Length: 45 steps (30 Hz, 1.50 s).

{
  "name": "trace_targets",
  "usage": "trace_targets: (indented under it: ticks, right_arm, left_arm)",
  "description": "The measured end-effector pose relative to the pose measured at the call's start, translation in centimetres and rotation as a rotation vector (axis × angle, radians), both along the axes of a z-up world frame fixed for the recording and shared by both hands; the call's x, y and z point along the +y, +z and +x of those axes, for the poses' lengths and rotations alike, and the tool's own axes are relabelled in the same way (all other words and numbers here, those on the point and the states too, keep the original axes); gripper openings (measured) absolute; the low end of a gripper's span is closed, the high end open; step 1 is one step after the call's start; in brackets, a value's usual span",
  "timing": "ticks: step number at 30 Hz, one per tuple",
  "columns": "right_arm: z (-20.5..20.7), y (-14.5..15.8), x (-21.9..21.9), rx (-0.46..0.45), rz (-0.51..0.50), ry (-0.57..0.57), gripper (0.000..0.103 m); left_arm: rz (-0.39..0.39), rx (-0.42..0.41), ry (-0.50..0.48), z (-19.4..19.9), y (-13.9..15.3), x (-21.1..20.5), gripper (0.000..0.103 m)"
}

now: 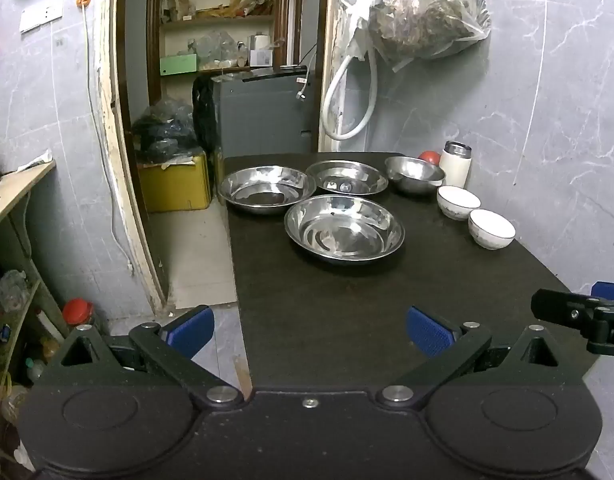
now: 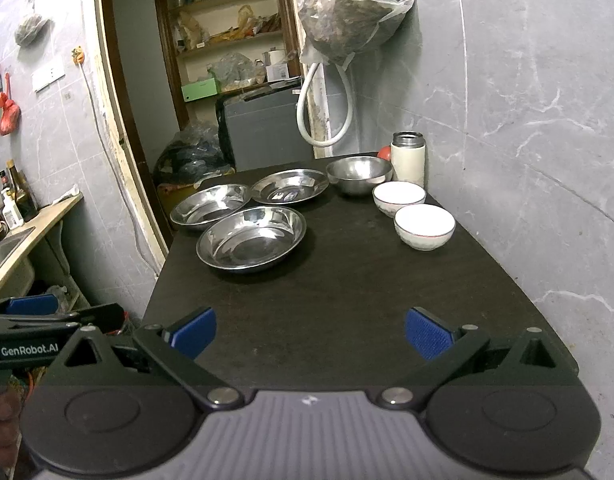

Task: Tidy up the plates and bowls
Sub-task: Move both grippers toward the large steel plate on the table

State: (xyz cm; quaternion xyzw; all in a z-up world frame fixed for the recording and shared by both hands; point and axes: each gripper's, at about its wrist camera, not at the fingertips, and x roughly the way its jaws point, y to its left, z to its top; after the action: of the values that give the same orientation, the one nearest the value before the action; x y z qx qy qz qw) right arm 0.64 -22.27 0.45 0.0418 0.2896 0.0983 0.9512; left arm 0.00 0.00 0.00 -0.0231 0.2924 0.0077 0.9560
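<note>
Both grippers gape wide, empty, at the table's near end; left gripper, right gripper; the nearest plate lies dead ahead of the left fingers, probably slightly nearer them; bowls sit ahead-right.

Three steel plates are set on the left half of the table: one nearer, two side by side behind it. A steel bowl is placed to the right of the rear plates. A flask is stood behind it against the wall. Two ceramic bowls are lined along the right edge, one behind the other.
</note>
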Motion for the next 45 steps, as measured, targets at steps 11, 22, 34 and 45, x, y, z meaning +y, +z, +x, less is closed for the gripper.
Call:
trace_targets:
  ticks: [11,22,34,45]
  right_arm:
    - [0.0,-0.1,0.1,0.004,-0.002,0.004,0.103]
    - [0.2,-0.1,-0.1,0.004,-0.001,0.0,0.103]
    - [0.5,-0.1,0.1,0.011,-0.004,0.0,0.103]
    - [1.4,-0.5,0.2,0.022,-0.006,-0.003,0.103]
  left_arm:
    - [0.001,0.009,-0.002,0.0,0.0,0.0,0.102]
    - [0.003,0.012,0.0,0.1,0.0,0.0,0.102]
    - [0.003,0.016,0.0,0.3,-0.5,-0.3,0.102]
    - [0.002,0.032,-0.008,1.8,-1.5,-0.1,0.102]
